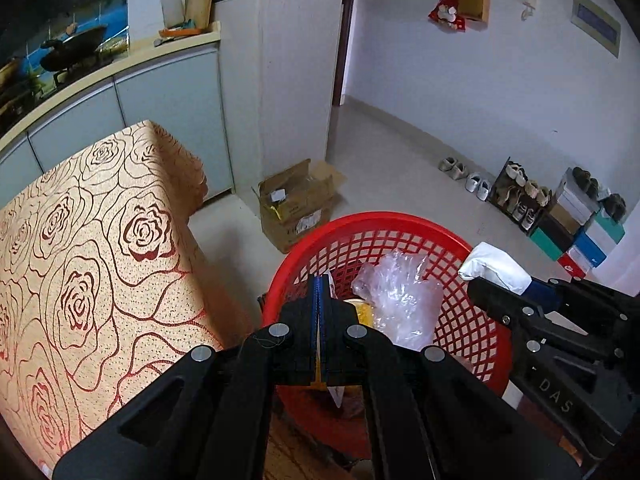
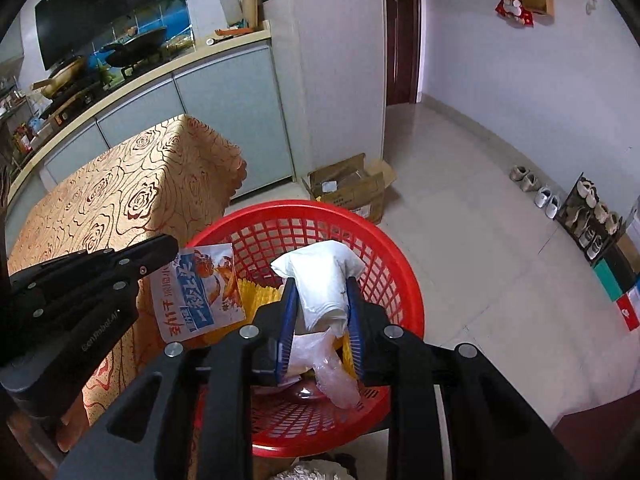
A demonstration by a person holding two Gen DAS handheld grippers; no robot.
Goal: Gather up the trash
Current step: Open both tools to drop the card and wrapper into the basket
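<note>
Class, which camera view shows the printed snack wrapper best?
The right wrist view: the snack wrapper hangs flat, print facing the camera, from the left gripper. The left wrist view shows only its thin edge between shut jaws.

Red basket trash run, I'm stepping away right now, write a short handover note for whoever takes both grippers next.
Left gripper: shut on a flat snack packet, held over the near-left rim of the red basket.
Right gripper: a crumpled white tissue wad sits between its blue pads over the basket; the grip looks loose, so whether the pads still press is unclear.
Already in the basket: a clear plastic bag and some yellow wrapping.
Done: both pieces carried to the basket.
Left: let the tissue and the packet fall in, then check the rose-patterned tablecloth for more trash.
</note>
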